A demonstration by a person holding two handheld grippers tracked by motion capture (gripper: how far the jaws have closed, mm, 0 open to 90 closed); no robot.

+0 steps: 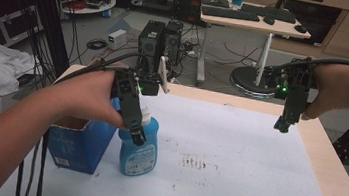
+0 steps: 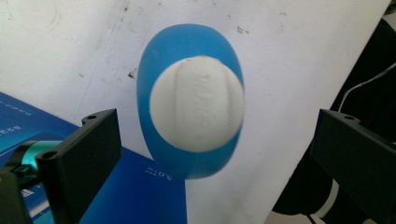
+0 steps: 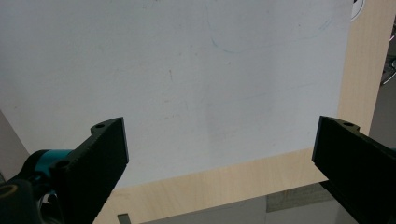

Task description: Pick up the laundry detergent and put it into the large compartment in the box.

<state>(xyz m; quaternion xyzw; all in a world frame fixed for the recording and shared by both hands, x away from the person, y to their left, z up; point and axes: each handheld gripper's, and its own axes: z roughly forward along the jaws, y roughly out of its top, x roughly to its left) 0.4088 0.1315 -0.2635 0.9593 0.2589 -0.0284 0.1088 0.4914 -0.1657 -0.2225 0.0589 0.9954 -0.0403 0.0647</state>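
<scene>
Blue bottle [image 2: 189,112] under seemingly open left tongs [image 2: 215,154]

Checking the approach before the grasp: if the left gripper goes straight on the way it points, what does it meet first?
Probably the white cap of the blue bottle: it sits centred between the open left gripper fingers, though depth is unclear.

The blue bottle [image 1: 138,149] stands upright on the desk [image 1: 252,188], and the blue box [image 1: 81,144] stands just beside it on its left, closing that side. To the bottle's right and front the white sheet lies bare, giving open passage. Seen from the left hand-held gripper [image 2: 215,154], the jaws stand wide apart above the white cap [image 2: 197,110]. Bare desk lies below the right hand-held gripper [image 3: 219,154].
</scene>
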